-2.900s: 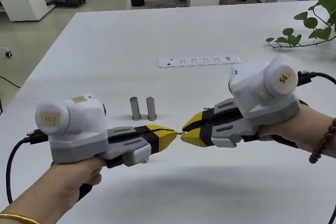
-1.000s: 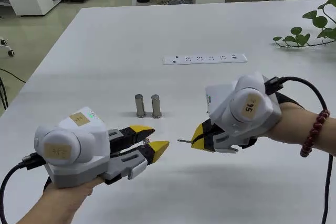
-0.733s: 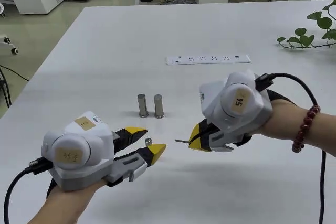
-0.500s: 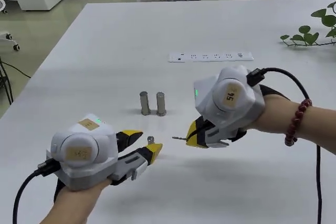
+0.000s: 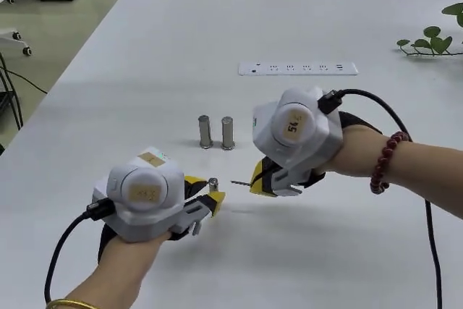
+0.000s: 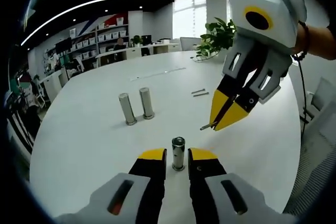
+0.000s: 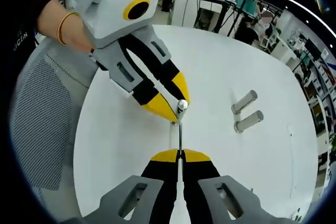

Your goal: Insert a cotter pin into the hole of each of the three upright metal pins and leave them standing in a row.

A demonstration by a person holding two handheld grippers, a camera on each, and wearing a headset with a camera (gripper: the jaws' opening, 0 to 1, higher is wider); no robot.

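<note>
The left gripper point(image 5: 208, 192), held low and pointing right, has its jaws closely bracketing an upright metal pin point(image 5: 213, 184); whether they touch it cannot be told. The writing on its sticker point(image 5: 147, 195) is unreadable. The right gripper point(image 5: 255, 179), marked "56", angles leftward with its jaws pinching a cotter pin point(image 5: 240, 183), whose tip is near that pin's head.
</note>
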